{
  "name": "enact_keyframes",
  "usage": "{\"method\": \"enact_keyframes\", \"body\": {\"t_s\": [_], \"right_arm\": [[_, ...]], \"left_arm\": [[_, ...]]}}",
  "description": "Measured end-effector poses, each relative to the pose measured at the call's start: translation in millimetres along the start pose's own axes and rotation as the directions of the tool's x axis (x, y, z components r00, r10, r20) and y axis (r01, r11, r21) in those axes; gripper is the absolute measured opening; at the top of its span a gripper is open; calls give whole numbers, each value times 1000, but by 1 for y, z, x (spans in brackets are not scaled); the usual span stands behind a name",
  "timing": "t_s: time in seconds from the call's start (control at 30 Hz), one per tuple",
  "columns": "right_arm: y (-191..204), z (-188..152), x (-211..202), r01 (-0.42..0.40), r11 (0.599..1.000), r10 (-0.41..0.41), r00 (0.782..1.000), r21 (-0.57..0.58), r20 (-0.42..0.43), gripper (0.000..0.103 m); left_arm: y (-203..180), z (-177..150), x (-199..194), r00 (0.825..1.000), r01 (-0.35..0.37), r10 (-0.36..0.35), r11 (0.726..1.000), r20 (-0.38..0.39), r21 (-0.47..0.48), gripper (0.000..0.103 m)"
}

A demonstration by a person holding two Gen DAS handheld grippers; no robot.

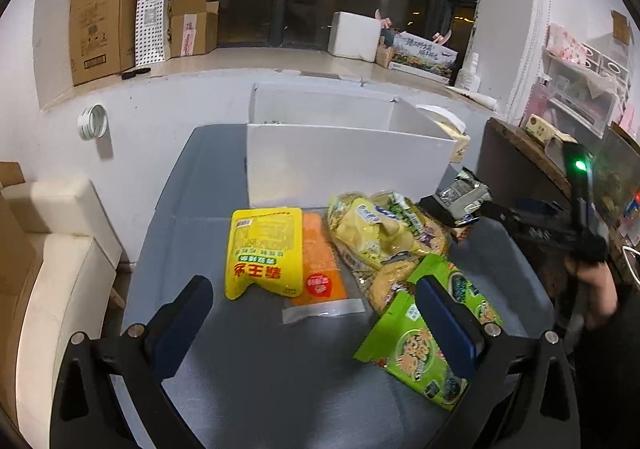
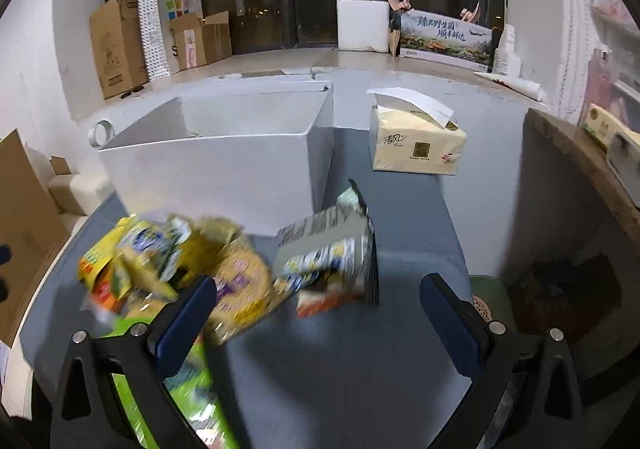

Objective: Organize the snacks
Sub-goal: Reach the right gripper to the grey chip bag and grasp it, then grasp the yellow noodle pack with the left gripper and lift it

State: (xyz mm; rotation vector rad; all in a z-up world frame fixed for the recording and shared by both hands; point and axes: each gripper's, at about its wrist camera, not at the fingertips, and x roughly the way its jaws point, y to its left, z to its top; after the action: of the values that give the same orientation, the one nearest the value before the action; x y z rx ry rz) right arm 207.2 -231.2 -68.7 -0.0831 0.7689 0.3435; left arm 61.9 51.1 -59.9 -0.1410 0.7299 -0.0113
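Green snack packet (image 1: 424, 337) lies under left tongs (image 1: 320, 313).

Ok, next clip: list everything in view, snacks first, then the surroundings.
yellow pouch: 1, yellow, table left
orange pack: 1, orange, beside yellow pouch
clear bag: 1, yellowish, centre pile
green packet: 1, green, near right
grey packet: 1, grey, before the right gripper
white box: 1, white, open, behind snacks
tissue pack: 1, cream, right of box
left gripper: open
right gripper: open
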Motion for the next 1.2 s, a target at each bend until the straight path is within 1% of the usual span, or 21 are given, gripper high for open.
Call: {"method": "enact_keyframes", "body": {"t_s": [0.1,0.23,0.3,0.37,0.4,0.47,0.53,0.6,0.67,0.7,0.8,0.9,0.97,1.03,1.07,1.13,1.2], "right_arm": [[-4,12,27,12,1000,-11,999,15,-35,103],[-7,20,57,-10,1000,12,995,26,-98,103],[-6,21,67,-32,999,35,992,27,-122,100],[-5,20,74,-38,999,42,989,31,-139,78],[-4,19,76,-28,999,31,989,24,-143,78],[-3,18,74,-41,999,44,990,22,-134,70],[-4,18,70,-56,998,59,990,33,-130,67],[-5,16,60,-81,996,85,990,38,-110,66],[-4,16,45,-87,996,90,993,32,-73,65],[-5,16,34,-92,995,94,994,35,-50,65],[-7,14,0,-139,988,138,990,69,23,65],[-3,9,-42,-183,980,175,979,74,101,65],[1,4,-69,-213,974,199,968,74,155,65],[4,-1,-88,-239,968,220,957,80,190,65],[6,-4,-96,-252,965,232,951,78,203,65],[12,-9,-107,-269,960,248,944,72,219,65],[16,-14,-116,-286,956,266,937,65,226,66]], "left_arm": [[3,-1,1,1000,-2,2,1000,-3,-4,103],[6,-2,4,1000,-20,20,1000,-9,-9,103],[9,-4,6,1000,-25,25,1000,-16,-13,103],[13,-5,9,999,-21,21,999,-25,-26,103],[15,-5,10,999,-20,19,999,-29,-35,103],[19,-6,13,999,-23,21,998,-40,-50,103],[23,-8,13,999,-26,23,998,-39,-61,103],[27,-8,13,999,-26,24,997,-38,-73,103],[31,-7,14,999,-30,27,996,-40,-80,103],[32,-7,15,999,-31,28,996,-41,-83,103],[37,-6,23,998,-27,22,995,-61,-95,103],[38,-3,34,996,-29,22,995,-81,-93,103],[38,1,46,994,-36,27,995,-106,-87,103],[37,6,63,991,-28,20,998,-133,-60,103],[38,9,74,988,-28,20,998,-153,-50,103],[40,13,95,981,-7,0,999,-195,-31,103],[45,18,114,974,3,-10,1000,-228,-29,103]]}}
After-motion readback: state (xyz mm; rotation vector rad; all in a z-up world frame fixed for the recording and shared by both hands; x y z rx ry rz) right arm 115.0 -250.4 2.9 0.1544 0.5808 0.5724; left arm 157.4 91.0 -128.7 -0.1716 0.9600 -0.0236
